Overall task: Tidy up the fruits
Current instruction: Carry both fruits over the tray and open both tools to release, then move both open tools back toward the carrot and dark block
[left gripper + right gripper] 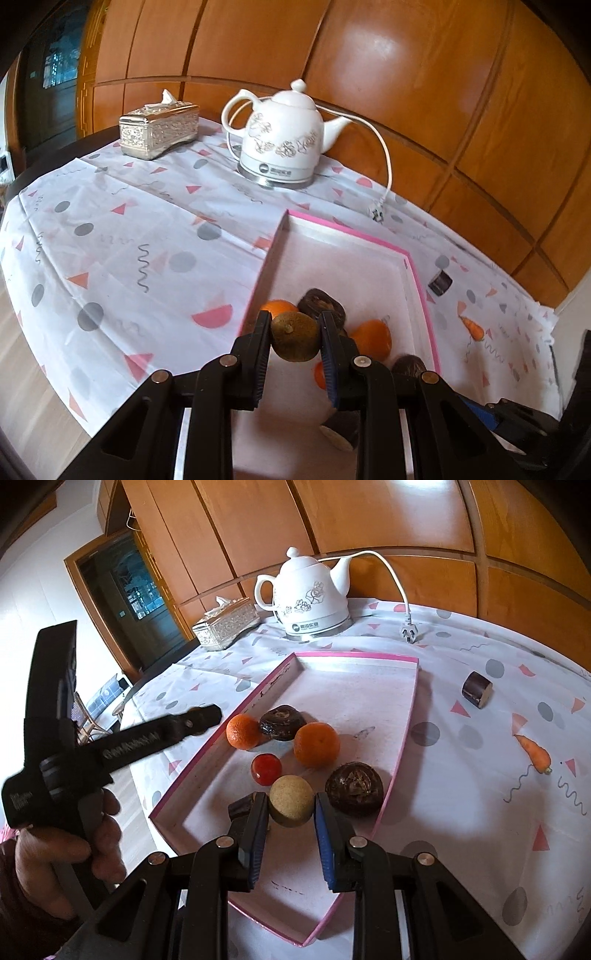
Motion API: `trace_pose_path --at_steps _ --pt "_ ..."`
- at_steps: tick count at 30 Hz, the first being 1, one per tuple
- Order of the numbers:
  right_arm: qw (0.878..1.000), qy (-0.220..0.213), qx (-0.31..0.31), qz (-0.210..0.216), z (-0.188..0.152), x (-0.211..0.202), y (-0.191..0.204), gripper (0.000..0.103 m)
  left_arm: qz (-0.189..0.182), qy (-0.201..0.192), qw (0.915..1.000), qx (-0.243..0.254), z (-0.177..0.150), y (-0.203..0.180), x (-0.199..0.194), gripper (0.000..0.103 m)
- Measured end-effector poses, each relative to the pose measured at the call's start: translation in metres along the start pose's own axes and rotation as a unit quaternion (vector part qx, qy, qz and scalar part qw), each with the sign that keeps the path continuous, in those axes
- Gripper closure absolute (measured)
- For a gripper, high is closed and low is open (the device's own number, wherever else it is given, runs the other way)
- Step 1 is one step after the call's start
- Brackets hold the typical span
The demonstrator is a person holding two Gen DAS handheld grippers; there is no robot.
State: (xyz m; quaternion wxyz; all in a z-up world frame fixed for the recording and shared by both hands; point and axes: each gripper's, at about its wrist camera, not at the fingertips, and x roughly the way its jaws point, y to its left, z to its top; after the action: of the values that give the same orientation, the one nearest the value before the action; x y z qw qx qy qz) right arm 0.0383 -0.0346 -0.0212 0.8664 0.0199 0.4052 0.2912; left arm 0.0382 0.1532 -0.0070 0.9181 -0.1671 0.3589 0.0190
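A pink-rimmed white tray (400, 734) lies on the tablecloth and holds two oranges (316, 744), a red tomato (266, 769), dark brown fruits (354, 783) and a dark piece. My left gripper (294, 334) is shut on a brown-green kiwi (295, 338) above the tray (424, 295). My right gripper (291, 806) has its jaws around a tan and olive round fruit (290, 805) over the tray; a gap shows on the right side. The left gripper's body (122, 746) shows in the right wrist view, held by a hand.
A white electric kettle (314, 598) with cord and plug (410, 633) stands at the back beside a silver tissue box (227, 627). A dark cut piece (476, 693) and a small carrot (533, 753) lie on the cloth right of the tray. Wood panelling behind.
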Motion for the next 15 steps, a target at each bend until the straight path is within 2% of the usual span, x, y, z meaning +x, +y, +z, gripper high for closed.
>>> trace_pose_path --at_steps 5,15 --pt "1.0 0.008 -0.007 -0.002 0.008 0.011 0.004 0.078 -0.021 0.005 0.9998 0.002 0.002 -0.002 0.003 0.077" --pt "1.0 0.009 -0.017 -0.018 0.012 0.019 0.007 0.077 -0.006 0.025 0.9996 0.012 -0.006 -0.011 0.017 0.076"
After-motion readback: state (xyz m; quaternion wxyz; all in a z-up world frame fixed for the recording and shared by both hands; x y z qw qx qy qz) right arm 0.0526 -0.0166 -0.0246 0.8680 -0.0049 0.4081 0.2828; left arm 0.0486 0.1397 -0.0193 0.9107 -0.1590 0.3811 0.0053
